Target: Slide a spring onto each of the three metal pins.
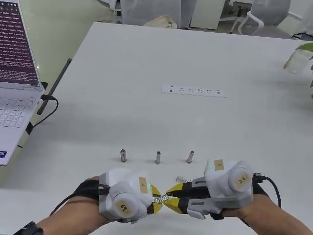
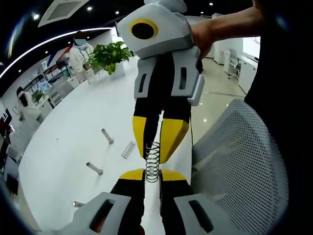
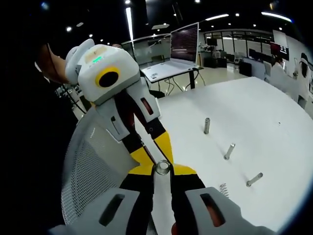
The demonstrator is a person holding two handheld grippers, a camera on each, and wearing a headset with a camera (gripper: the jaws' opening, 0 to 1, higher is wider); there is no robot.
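Near the table's point(image 1: 146, 63) front edge the spring point(image 1: 164, 198) lies level, its axis running side to side, the left gripper point(image 1: 156, 200) pinching one end and the right gripper point(image 1: 173, 195) the other.

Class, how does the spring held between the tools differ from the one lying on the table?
The held silver coil spring is off the white table; the loose silver coil spring lies on it. The left tool and right tool grip the held one; nothing touches the loose one.
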